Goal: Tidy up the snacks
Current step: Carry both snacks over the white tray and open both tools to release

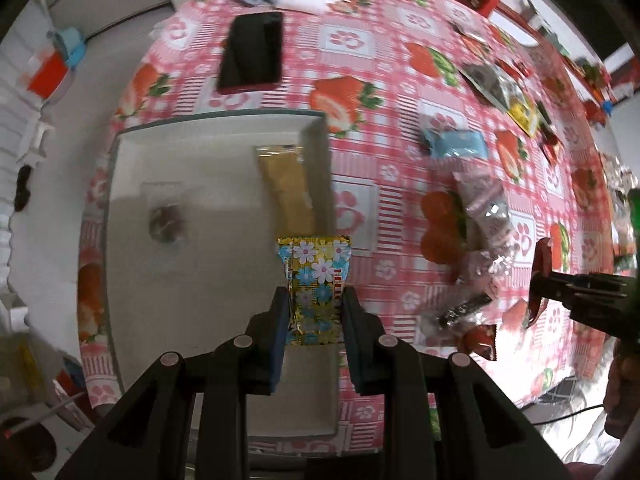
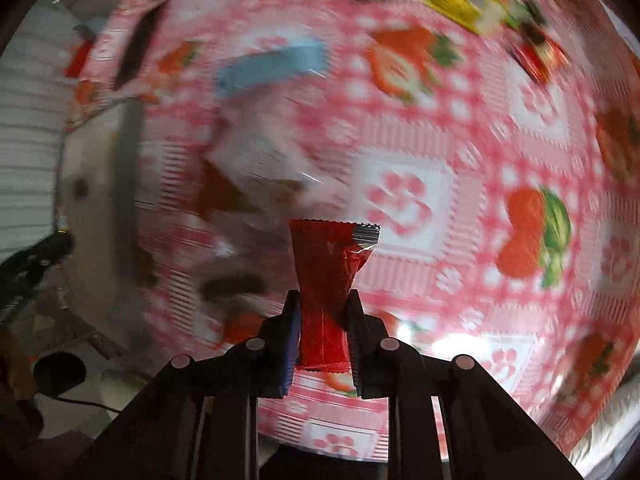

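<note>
Two snacks lie in the white rectangular tray [image 1: 132,152]: one tan flat packet [image 1: 286,188] and one round dark sweet [image 1: 164,222]. The left hand-held gripper [image 1: 314,300] clamps one gold flowered foil packet [image 1: 316,276] above the tray's right edge. The right hand-held gripper [image 2: 324,308] clamps one red foil packet [image 2: 326,280] over the pink checked bench [image 2: 460,208].

Both hand-held grippers, left [image 1: 315,300] and right [image 2: 323,304], clamped (each gripping something).

Tray [image 1: 120,208] left on table [image 1: 400,92]; phone [image 1: 252,52] behind; snack pile [image 1: 480,216] right.
</note>
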`<action>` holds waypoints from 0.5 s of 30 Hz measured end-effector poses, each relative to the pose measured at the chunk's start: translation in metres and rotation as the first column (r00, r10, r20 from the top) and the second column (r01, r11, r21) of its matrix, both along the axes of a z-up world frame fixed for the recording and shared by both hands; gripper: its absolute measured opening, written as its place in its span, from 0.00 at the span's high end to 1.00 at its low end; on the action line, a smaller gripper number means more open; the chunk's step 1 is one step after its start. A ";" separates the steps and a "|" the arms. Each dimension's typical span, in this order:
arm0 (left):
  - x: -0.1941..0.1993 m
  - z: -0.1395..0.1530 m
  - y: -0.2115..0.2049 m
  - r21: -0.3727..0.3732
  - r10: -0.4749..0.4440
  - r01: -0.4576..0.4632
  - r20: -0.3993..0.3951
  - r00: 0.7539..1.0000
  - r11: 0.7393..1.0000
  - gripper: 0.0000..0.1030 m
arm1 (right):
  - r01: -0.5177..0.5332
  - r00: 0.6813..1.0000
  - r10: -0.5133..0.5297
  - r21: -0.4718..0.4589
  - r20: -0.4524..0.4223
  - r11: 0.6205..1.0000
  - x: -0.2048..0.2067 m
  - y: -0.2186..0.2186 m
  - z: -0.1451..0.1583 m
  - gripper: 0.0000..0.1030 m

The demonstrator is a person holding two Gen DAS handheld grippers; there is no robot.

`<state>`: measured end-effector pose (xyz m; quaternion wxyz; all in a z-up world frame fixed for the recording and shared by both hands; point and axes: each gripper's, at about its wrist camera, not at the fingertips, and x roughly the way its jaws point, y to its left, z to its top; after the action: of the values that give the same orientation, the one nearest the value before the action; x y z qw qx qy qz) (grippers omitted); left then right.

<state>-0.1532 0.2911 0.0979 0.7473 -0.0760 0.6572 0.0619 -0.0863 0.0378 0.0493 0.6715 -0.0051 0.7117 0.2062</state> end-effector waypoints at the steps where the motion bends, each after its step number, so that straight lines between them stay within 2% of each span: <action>1: -0.002 0.001 0.006 0.002 0.014 -0.014 0.003 1.000 1.000 0.73 | -0.016 1.000 0.016 0.017 0.004 1.000 0.001 0.010 0.006 0.78; 8: -0.024 0.000 0.042 0.027 0.088 -0.088 0.005 0.996 0.996 0.73 | -0.187 0.982 0.186 0.106 0.017 0.977 -0.015 0.104 0.025 0.78; 15: -0.053 -0.014 0.075 0.042 0.144 -0.143 -0.035 0.989 0.989 0.73 | -0.348 0.937 0.349 0.130 0.011 0.929 -0.038 0.194 0.021 0.77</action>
<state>-0.2066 0.3661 0.0836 0.7296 -0.1071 0.6628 0.1300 -0.1243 0.2321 0.0698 0.6186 -0.0864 0.6888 0.3679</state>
